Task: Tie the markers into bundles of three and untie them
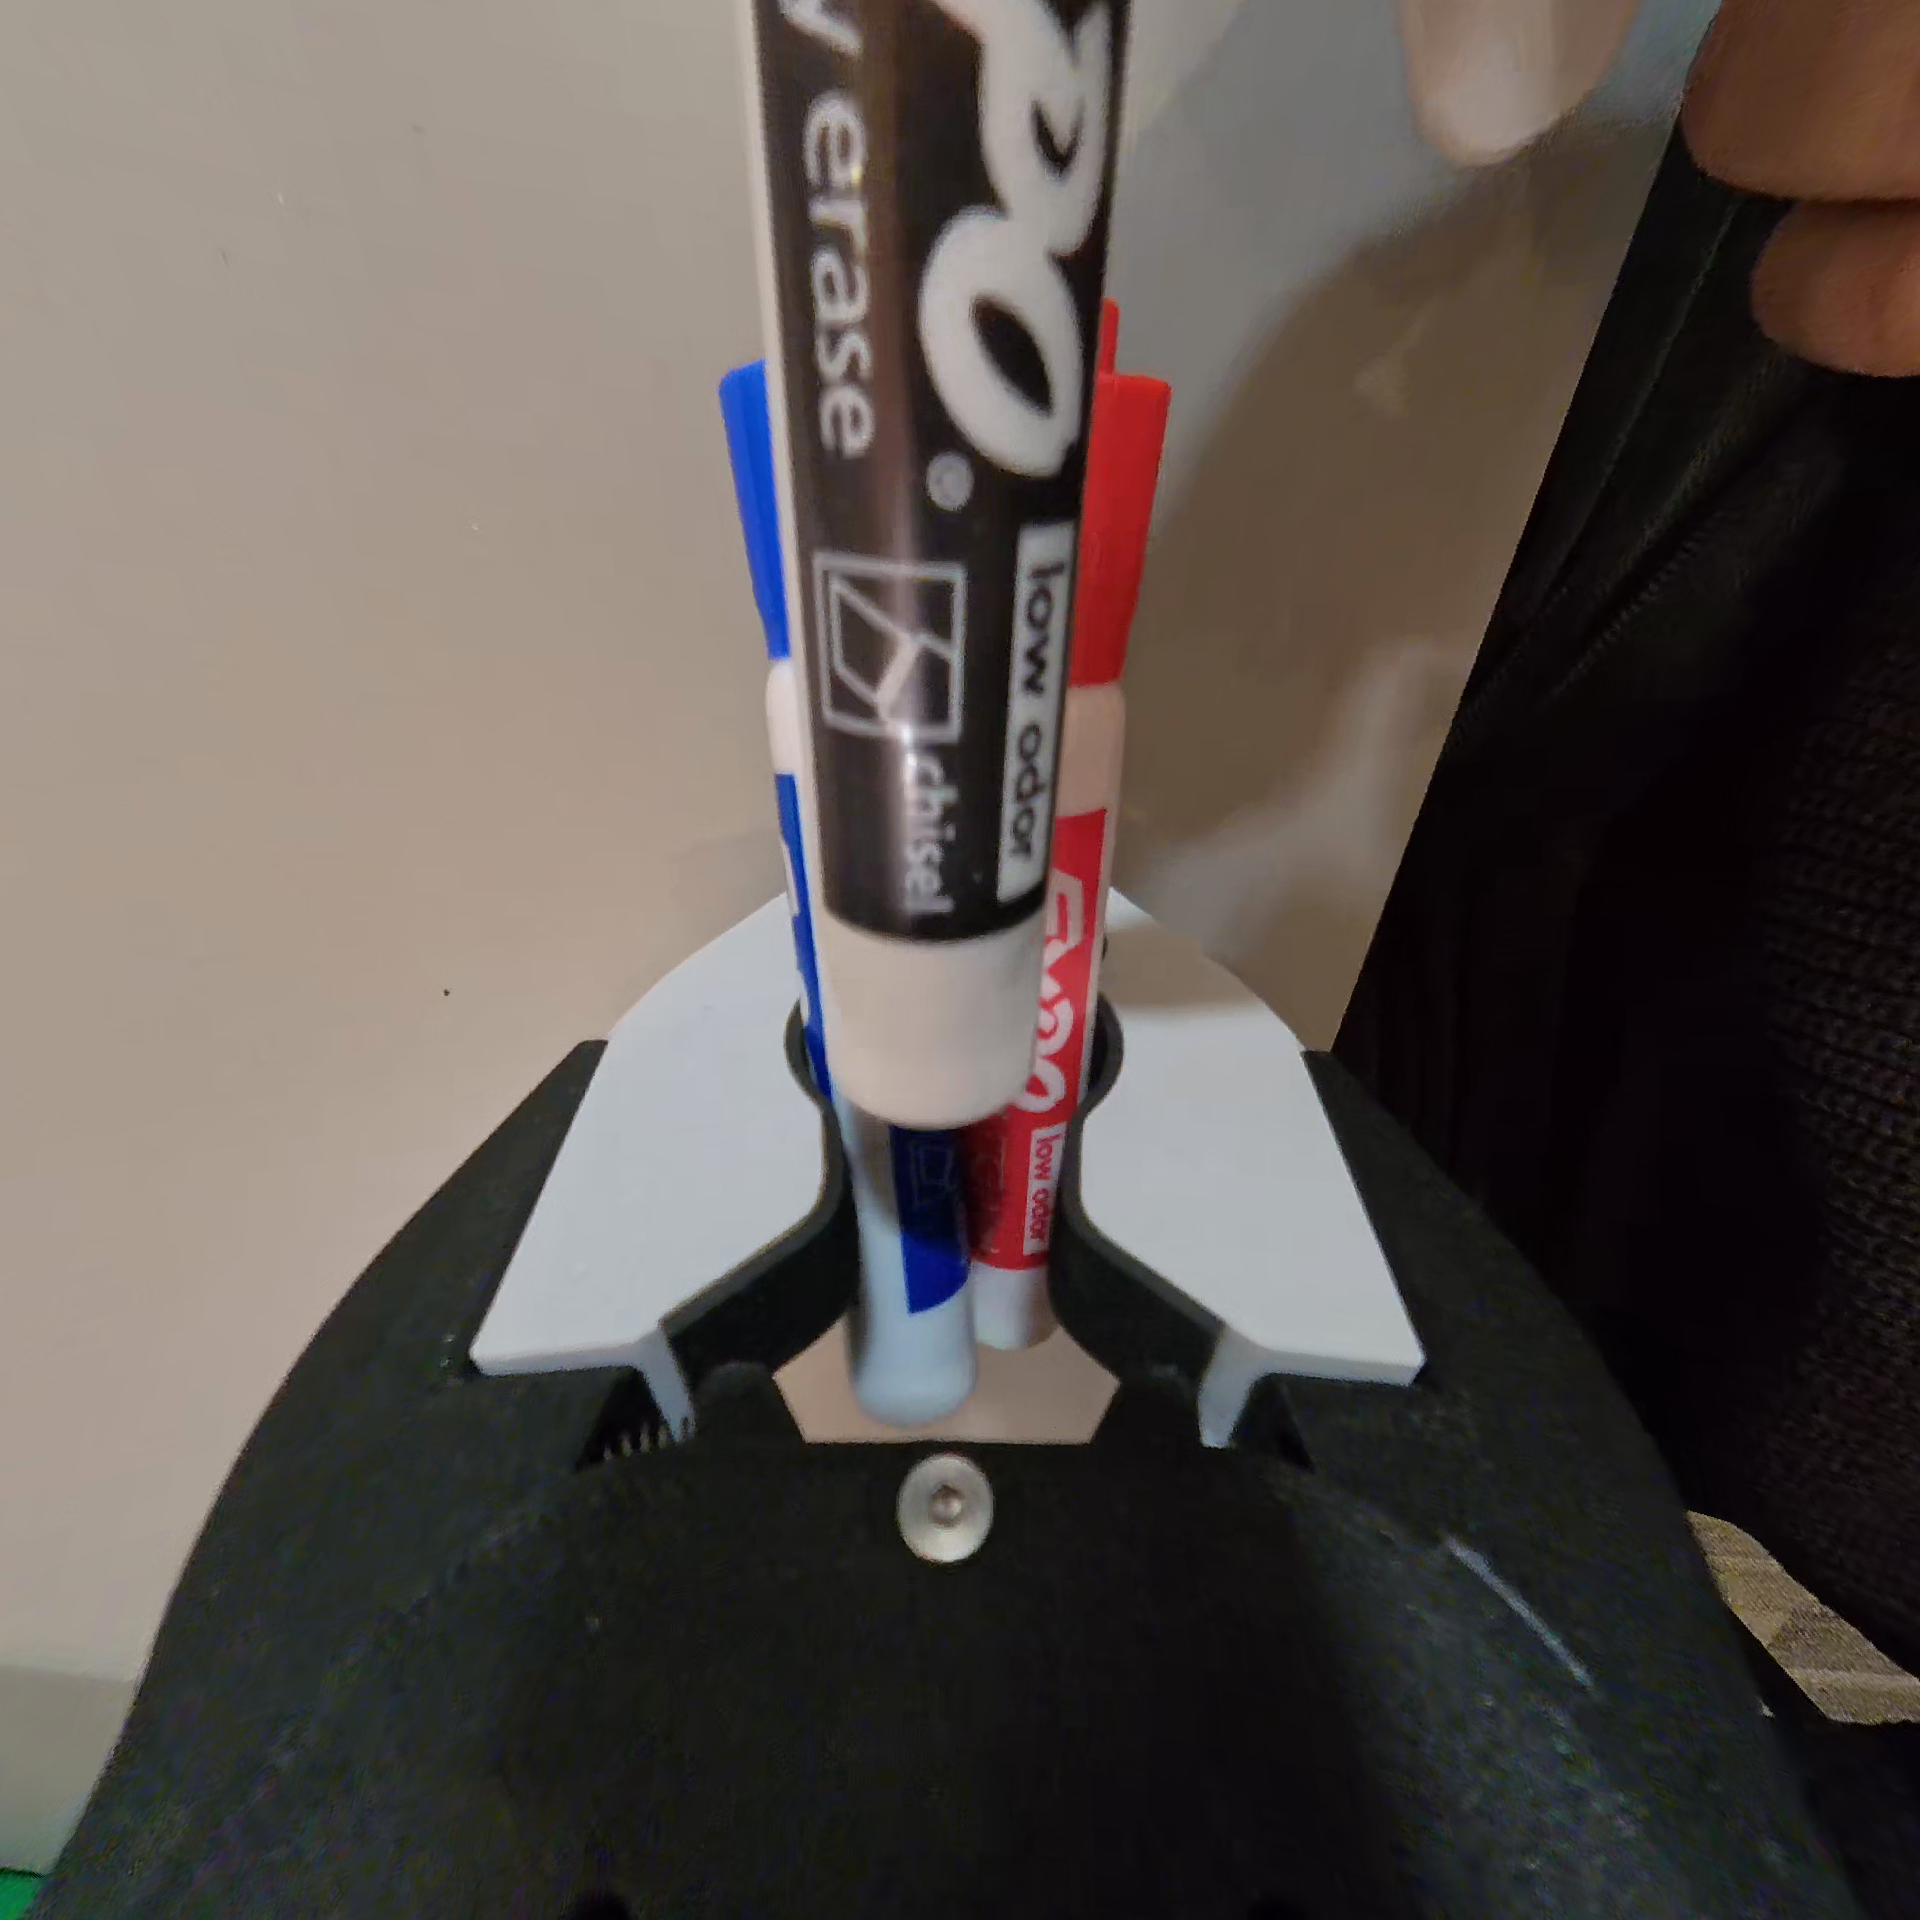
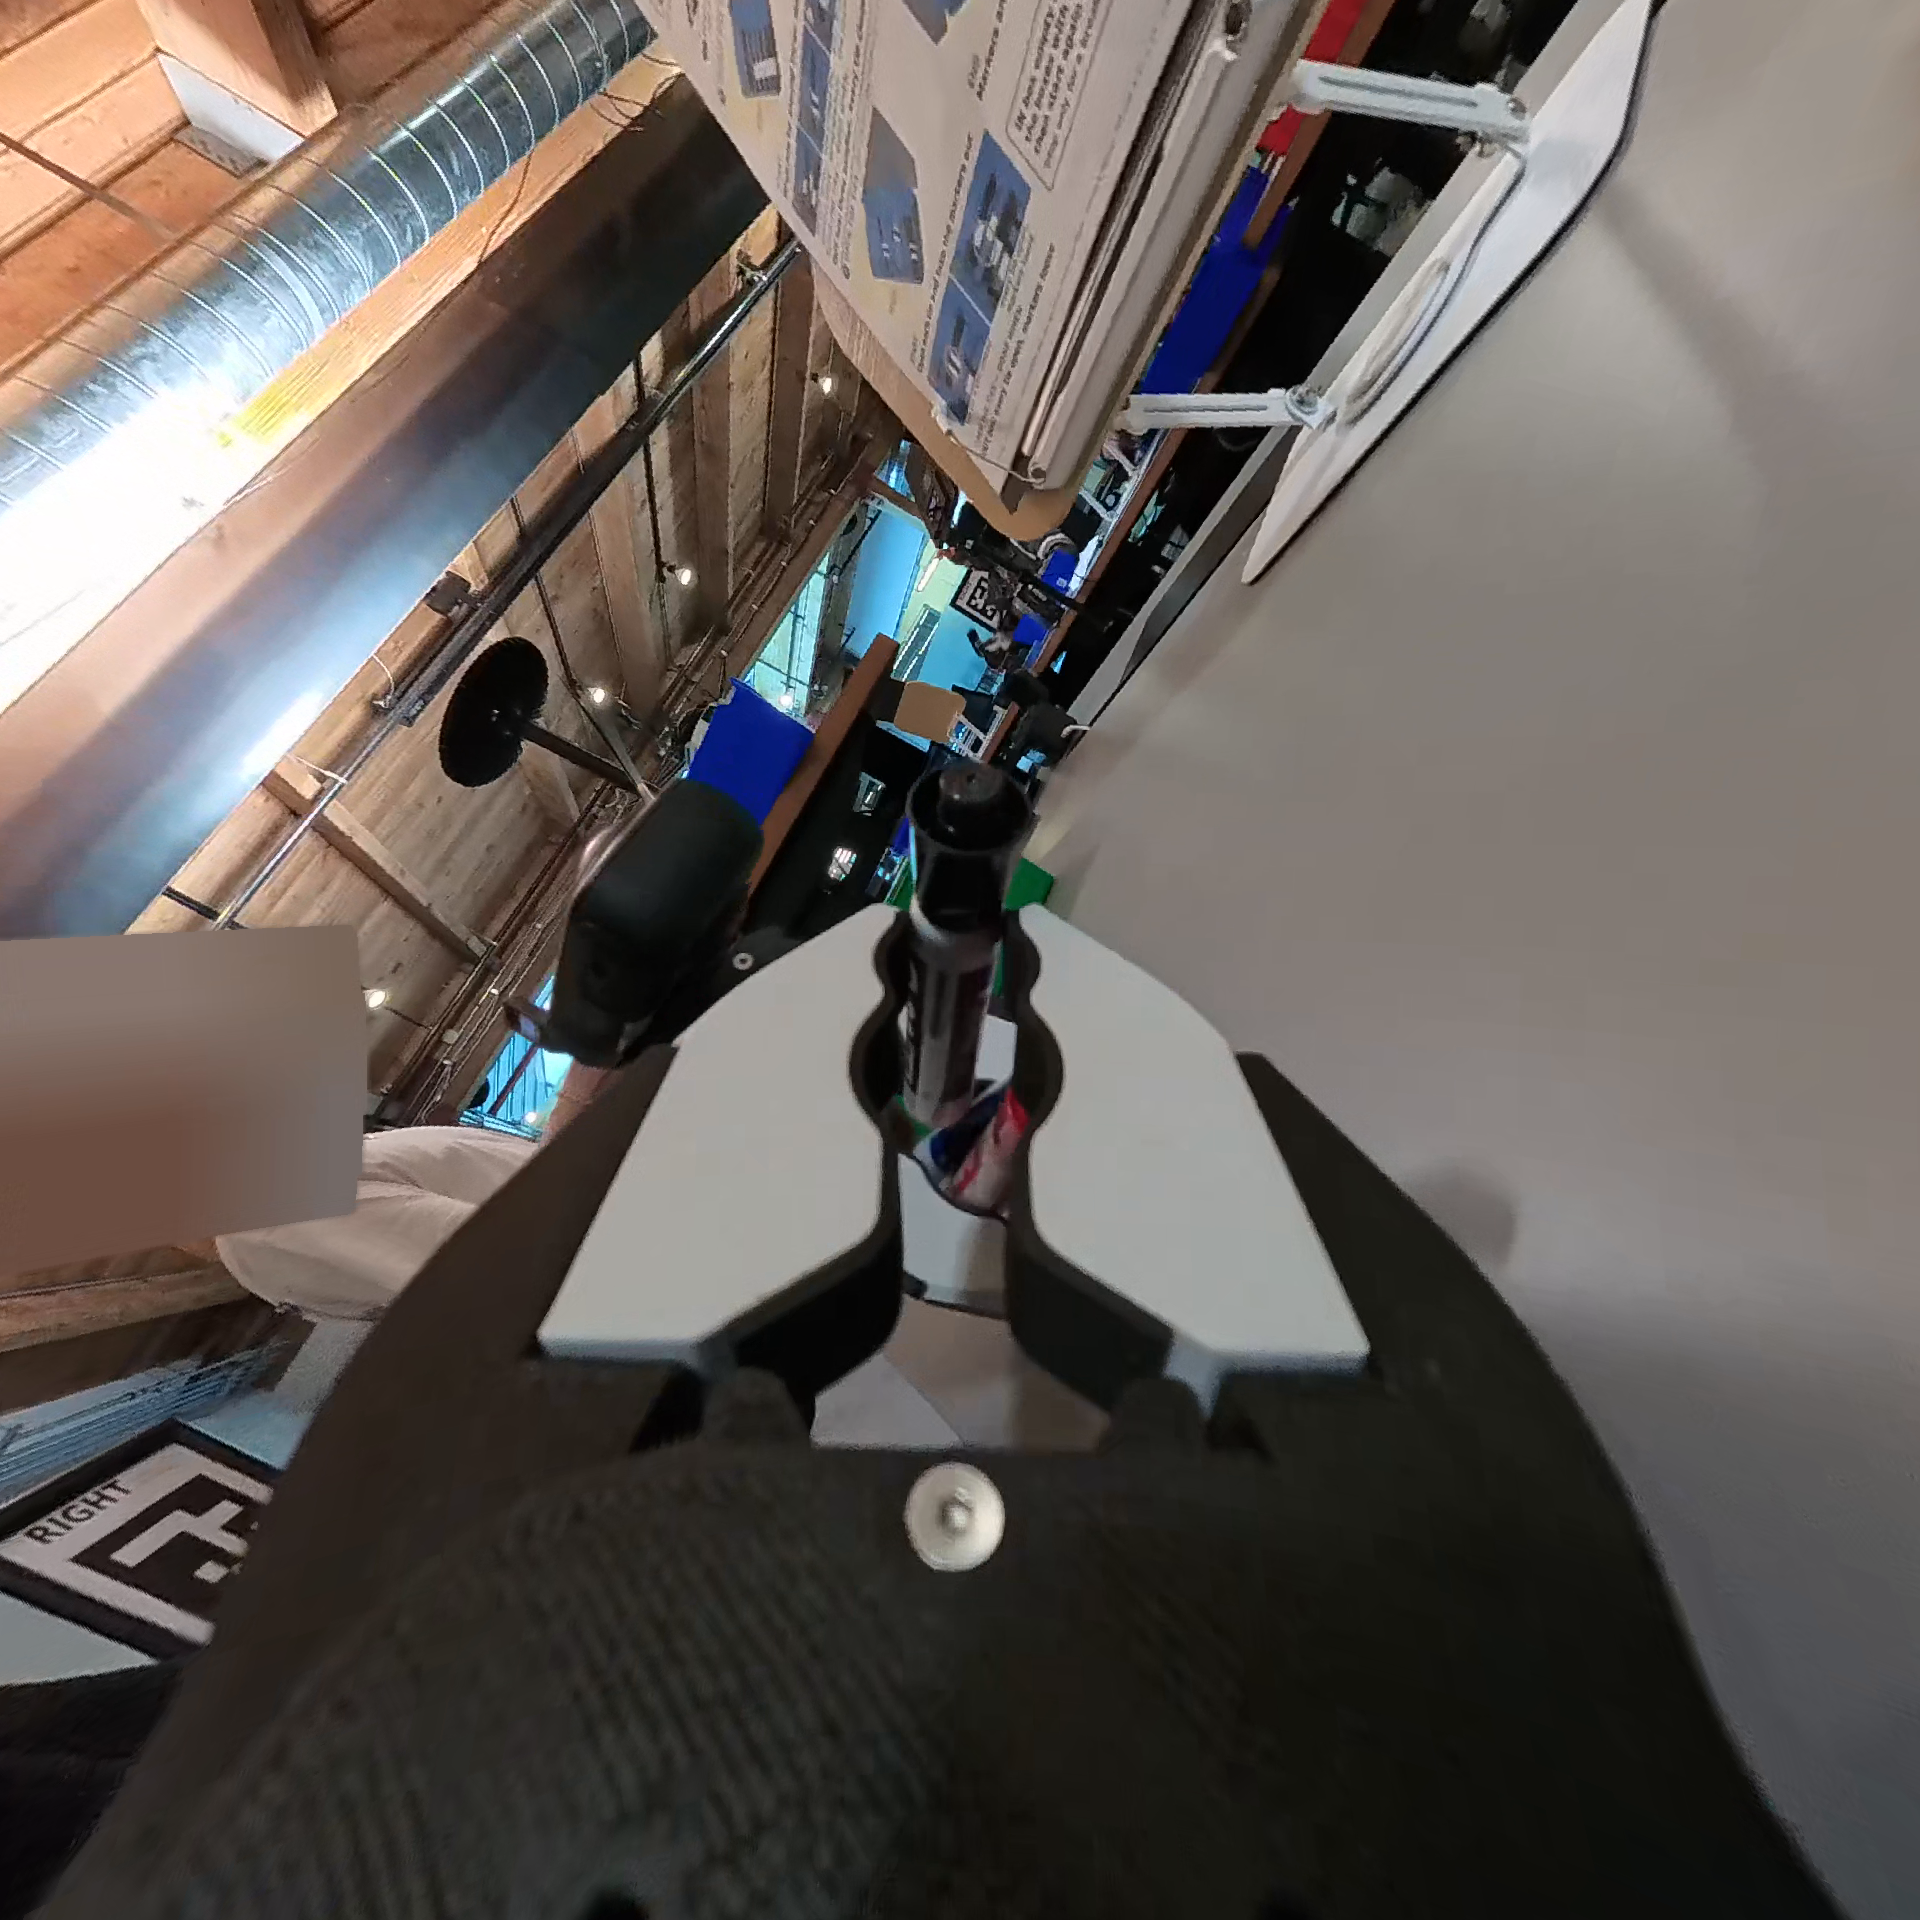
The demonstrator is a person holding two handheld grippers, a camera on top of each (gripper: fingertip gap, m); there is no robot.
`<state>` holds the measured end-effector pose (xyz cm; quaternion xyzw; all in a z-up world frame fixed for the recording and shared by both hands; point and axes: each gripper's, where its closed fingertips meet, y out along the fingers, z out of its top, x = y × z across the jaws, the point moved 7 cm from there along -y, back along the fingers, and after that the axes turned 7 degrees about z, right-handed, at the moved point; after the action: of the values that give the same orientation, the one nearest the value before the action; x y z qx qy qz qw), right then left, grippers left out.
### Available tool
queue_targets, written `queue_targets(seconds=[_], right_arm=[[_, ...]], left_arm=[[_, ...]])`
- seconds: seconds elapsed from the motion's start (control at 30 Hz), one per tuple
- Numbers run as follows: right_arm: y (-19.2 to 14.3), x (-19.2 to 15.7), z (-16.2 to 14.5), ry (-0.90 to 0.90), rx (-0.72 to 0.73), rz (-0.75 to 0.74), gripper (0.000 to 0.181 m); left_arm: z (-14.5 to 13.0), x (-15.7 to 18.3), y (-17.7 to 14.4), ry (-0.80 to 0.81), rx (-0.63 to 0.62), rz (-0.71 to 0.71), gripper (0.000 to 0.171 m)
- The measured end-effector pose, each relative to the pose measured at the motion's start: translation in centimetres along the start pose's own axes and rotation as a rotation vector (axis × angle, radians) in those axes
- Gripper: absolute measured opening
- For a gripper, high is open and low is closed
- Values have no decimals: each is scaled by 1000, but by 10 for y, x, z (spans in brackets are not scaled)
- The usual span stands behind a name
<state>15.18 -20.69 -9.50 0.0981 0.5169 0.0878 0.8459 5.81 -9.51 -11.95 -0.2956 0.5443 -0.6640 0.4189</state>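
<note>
In the left wrist view my left gripper [image 1: 951, 997] is shut on a blue marker [image 1: 750, 499] and a red marker [image 1: 1122, 520], held side by side in the round notch of its jaws. A black marker [image 1: 935, 520] lies over them along the same line, its white end at the notch. In the right wrist view my right gripper [image 2: 956, 920] is shut on the black marker [image 2: 951, 935], whose black cap sticks out past the fingertips. The blue and red markers [image 2: 977, 1143] show blurred behind it.
A pale tabletop [image 1: 312, 623] fills the background on the left. A person's hand [image 1: 1829, 208] and dark clothing [image 1: 1662, 935] are at the right. The right wrist view is rolled sideways: tabletop [image 2: 1558, 935], cardboard box [image 2: 935, 208], the other gripper's black body [image 2: 655, 914]. There is about 12 cm between the tips of the two grippers.
</note>
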Motion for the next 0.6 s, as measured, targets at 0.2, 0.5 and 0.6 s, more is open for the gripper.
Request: queue_targets(seconds=[0.2, 0.5, 0.6], right_arm=[[5, -1, -7, -29, -16, 1, 17], [8, -3, -11, -17, -7, 36, 17], [9, -6, -14, -34, -19, 42, 17]], left_arm=[[0, 0, 0, 11, -1, -2, 44], [-2, 1, -1, 30, 13, -32, 44], [-5, 0, -1, 29, 30, -51, 45]])
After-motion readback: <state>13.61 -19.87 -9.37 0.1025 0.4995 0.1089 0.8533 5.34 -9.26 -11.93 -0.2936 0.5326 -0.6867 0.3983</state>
